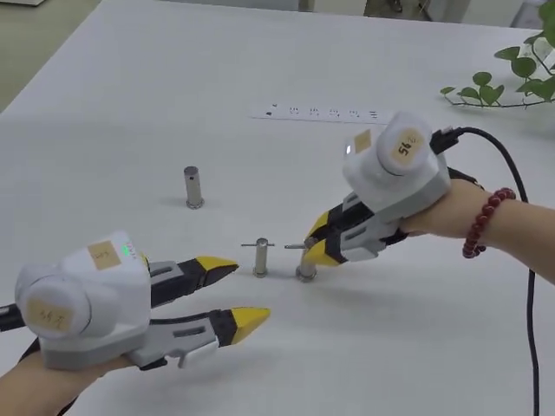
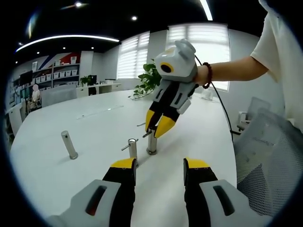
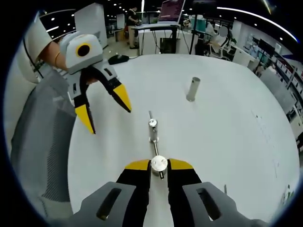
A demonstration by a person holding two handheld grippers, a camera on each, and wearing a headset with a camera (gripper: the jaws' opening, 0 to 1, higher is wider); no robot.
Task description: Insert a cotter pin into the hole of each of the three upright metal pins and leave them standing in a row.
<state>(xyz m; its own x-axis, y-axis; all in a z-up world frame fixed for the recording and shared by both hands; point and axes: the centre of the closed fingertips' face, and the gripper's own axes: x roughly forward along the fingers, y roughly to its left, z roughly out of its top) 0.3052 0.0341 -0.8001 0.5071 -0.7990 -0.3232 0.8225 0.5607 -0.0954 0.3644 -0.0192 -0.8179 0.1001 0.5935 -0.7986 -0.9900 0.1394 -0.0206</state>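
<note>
we hold the right gripper (image 1: pixel 308 250) tilted down toward the white table (image 1: pixel 156 95). its yellow-tipped fingers are drawn nearly together on a thin silver cotter pin (image 1: pixel 295 246), whose free end pokes out just past the tips. it looks pinched firmly, though the contact itself is partly hidden. directly under those fingers stands the near silver metal pin (image 1: pixel 305 272), upright, and in the right gripper view its head shows in the narrow gap between them. we judge the low, sideways hold is meant to keep the cotter pin level with the cross hole near the head, so it can slide straight through.

just beyond the right fingertips stands the middle silver metal pin (image 1: pixel 260 258), with a second slim cotter pin (image 1: pixel 260 245) already lying crosswise through its top. the far silver metal pin (image 1: pixel 192 187) stands well apart from both sets of fingers, and we see no cotter in it.

the left gripper (image 1: pixel 252 288) hovers with its fingers spread wide and holding nothing. the middle silver metal pin lies just ahead of its tips. we take it as placed close by to steady a pin that wobbles. one of three looks done, and the second is in hand.
</note>
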